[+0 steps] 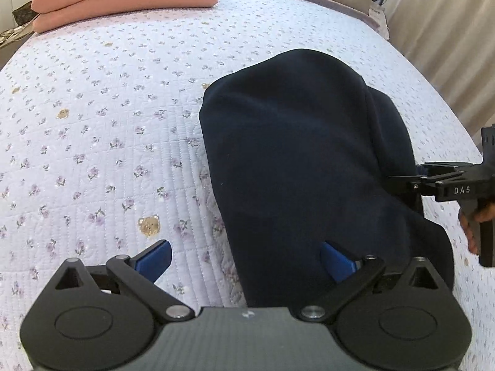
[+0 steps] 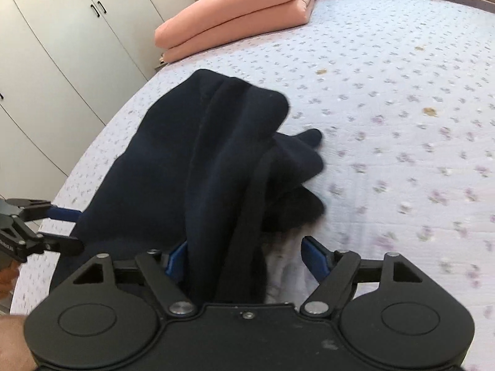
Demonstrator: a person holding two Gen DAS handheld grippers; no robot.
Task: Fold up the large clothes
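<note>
A dark navy garment (image 1: 303, 160) lies partly folded on the floral bedspread (image 1: 102, 142); it also shows in the right wrist view (image 2: 210, 167). My left gripper (image 1: 247, 259) is open at the garment's near edge, its right blue finger (image 1: 337, 261) on the cloth and its left finger (image 1: 154, 259) over bare quilt. My right gripper (image 2: 244, 256) is open with the garment's edge lying loosely between its blue fingers (image 2: 315, 256). In the left wrist view the right gripper (image 1: 402, 182) touches the garment's right side.
A folded pink blanket (image 1: 123, 0) lies at the far end of the bed; it also shows in the right wrist view (image 2: 235, 18). White wardrobe doors (image 2: 55, 61) stand beside the bed. A curtain (image 1: 448, 46) hangs at right.
</note>
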